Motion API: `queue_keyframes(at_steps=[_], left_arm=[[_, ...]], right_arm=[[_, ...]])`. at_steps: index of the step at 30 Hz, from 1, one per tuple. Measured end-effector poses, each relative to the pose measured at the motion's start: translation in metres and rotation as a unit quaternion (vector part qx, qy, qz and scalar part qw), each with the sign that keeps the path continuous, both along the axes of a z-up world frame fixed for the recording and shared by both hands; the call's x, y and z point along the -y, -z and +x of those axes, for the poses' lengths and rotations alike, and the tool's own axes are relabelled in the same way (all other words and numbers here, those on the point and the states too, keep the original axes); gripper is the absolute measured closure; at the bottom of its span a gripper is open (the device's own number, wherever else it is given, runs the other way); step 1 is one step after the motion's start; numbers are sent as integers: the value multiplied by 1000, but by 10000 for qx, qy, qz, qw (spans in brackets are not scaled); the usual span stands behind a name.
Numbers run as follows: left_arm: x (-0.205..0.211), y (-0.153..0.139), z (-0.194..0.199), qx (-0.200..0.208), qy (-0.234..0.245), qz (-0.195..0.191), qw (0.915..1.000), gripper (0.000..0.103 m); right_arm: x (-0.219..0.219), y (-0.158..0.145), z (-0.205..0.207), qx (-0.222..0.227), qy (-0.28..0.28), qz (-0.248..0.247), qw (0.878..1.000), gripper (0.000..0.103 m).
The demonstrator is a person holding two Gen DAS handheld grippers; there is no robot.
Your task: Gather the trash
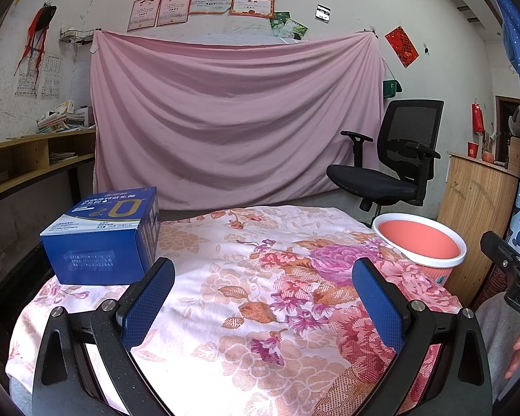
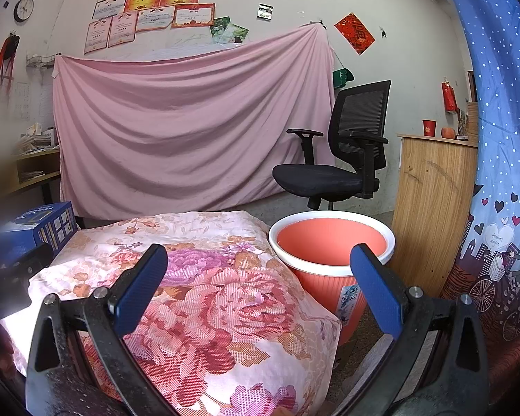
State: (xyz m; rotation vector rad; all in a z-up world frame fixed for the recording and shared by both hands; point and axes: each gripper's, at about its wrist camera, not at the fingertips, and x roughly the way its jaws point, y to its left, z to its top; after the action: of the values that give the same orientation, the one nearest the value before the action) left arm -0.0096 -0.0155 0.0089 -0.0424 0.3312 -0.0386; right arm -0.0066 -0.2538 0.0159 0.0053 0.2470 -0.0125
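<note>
A blue cardboard box (image 1: 100, 239) stands on the far left of the table with the floral cloth (image 1: 246, 277); it also shows in the right wrist view (image 2: 34, 232) at the left edge. A salmon bin with a white rim (image 1: 421, 242) stands on the floor beside the table's right edge, and shows in the right wrist view (image 2: 329, 253) too. It looks empty. My left gripper (image 1: 263, 277) is open and empty above the cloth, with the box just beyond its left finger. My right gripper (image 2: 258, 263) is open and empty over the table's right corner, near the bin.
A black office chair (image 2: 339, 159) stands behind the bin. A wooden cabinet (image 2: 430, 201) is to the right of the bin, with a blue curtain (image 2: 502, 138) beside it. A pink sheet (image 1: 232, 121) hangs on the back wall. Shelves (image 1: 27, 159) stand at the left.
</note>
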Motion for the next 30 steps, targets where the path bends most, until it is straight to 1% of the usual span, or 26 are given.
queue_keyframes(at_steps=[30], left_arm=[[2, 0, -1, 2, -4, 2, 10000, 3]], right_arm=[[-3, 2, 0, -17, -11, -4, 10000, 0]])
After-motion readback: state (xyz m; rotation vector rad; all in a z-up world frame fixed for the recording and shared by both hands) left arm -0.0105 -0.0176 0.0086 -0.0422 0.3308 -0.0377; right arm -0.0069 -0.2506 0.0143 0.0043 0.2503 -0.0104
